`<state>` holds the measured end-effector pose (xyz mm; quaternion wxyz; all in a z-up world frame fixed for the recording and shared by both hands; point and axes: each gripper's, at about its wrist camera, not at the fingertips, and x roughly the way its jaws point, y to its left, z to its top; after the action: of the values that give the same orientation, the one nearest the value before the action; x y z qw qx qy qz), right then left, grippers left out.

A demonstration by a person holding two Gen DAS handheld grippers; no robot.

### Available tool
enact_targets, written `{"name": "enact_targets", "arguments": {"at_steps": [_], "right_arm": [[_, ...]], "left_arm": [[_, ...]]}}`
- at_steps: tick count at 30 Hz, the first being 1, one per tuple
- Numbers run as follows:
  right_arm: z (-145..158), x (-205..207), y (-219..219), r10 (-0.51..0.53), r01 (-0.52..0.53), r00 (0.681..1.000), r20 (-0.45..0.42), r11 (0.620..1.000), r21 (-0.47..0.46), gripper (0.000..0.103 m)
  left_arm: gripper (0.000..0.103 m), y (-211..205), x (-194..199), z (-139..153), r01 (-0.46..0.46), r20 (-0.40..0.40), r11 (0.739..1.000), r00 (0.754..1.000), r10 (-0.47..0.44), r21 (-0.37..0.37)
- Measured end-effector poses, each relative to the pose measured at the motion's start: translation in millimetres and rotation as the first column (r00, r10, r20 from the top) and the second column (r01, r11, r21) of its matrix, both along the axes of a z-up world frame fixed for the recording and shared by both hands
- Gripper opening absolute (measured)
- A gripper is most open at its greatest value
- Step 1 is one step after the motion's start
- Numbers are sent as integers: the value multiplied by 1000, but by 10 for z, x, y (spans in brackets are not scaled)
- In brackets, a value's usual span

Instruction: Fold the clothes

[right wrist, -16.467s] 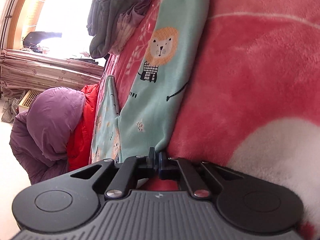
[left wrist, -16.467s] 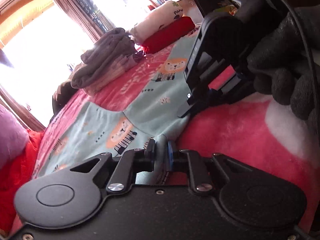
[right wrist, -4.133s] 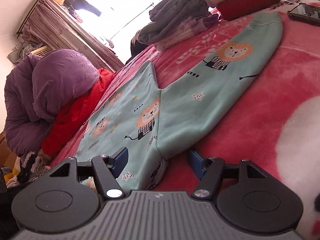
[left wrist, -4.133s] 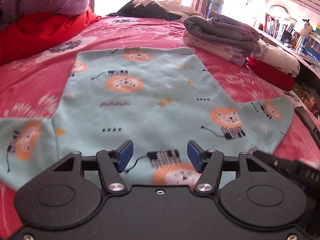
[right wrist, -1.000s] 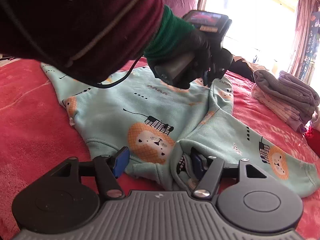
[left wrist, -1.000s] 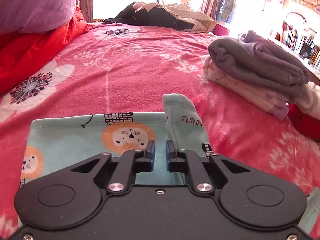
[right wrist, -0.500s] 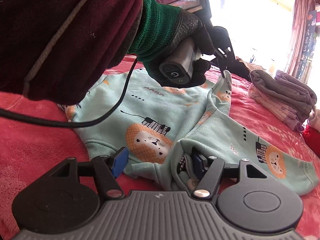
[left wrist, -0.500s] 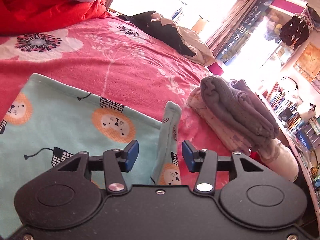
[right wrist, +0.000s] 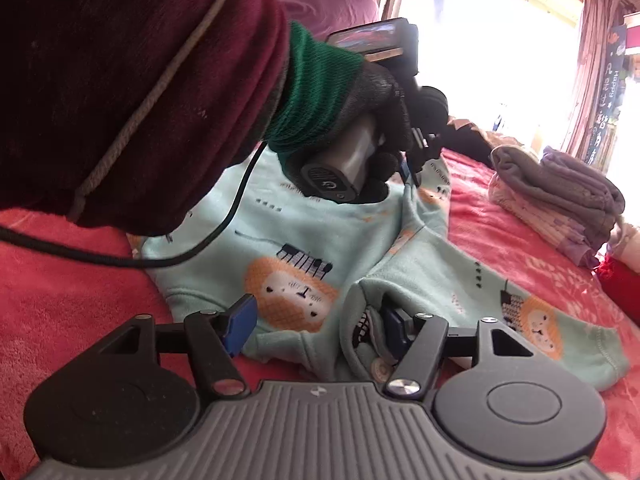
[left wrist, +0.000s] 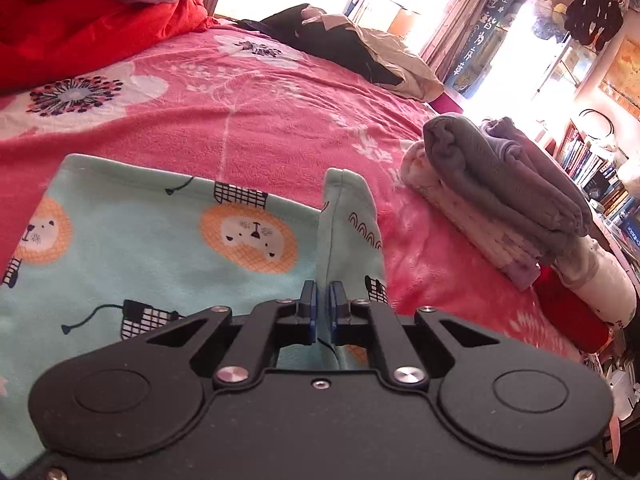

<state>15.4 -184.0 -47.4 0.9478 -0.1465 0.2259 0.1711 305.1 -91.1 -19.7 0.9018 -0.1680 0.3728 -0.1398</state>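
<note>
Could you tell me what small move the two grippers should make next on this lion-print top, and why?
Probably shut the right gripper on the collar edge. Its jaws are open, with the fabric of the top bunched between them, while the left gripper is already shut on the raised fold of the top near the far hem. With both ends held, the side could likely be carried over together.

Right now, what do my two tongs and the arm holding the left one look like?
Both tongs have black linkage arms with silver pivot screws and blue pads. The left tongs sit on a smooth black body with round bosses; the right tongs on a ribbed grey one. The left hand wears a dark glove with a green knit cuff, under a maroon fleece sleeve. A black cable trails from it.
</note>
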Motion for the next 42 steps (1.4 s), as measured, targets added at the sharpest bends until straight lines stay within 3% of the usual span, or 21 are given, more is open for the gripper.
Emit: {"name": "enact_targets", "arguments": {"at_steps": [5,8,13,15,18,21,23,27,31,33,39,42], "right_arm": [[-46,31,51,28,-29,999,-17,999,-23,66],[-149,72,110,49,-53,997,-65,997,-58,76],[-124,64,117,35,-38,998,-55,998,-50,76],[-102,45,118,24,-26,999,-40,998,-48,76],[-21,32,26,-11,11,1000,-15,1000,10,75],[68,98,-175,-63,66,998,-29,988,136,70],[79,198,-333,-103,117,992,-73,967,225,69],[11,242,-586,-150,212,971,-185,900,382,46],[-43,246,-783,-166,269,956,-241,820,504,41],[-51,224,-842,-162,277,955,-248,785,554,34],[-80,169,-1033,-146,298,951,-271,657,692,37],[-176,218,-1114,-153,353,931,-331,613,707,39]], "left_arm": [[5,-4,75,-164,16,-19,999,1000,-16,37],[8,-113,103,-161,63,-10,990,998,-62,127],[19,-98,-34,124,50,67,986,996,-61,161],[26,-95,-109,178,64,62,986,995,-74,157],[28,-89,-233,213,80,45,985,995,-88,153],[28,22,-437,216,86,33,993,995,-89,81],[28,136,-649,206,88,36,996,995,-89,32],[28,290,-1129,108,99,19,995,995,-100,11],[28,403,-1460,-47,94,-8,995,996,-94,-21],[28,412,-1556,-114,108,-19,994,994,-109,-31],[28,397,-1768,-171,130,-13,991,991,-130,8],[28,344,-1873,-103,154,37,987,987,-156,52]]}}
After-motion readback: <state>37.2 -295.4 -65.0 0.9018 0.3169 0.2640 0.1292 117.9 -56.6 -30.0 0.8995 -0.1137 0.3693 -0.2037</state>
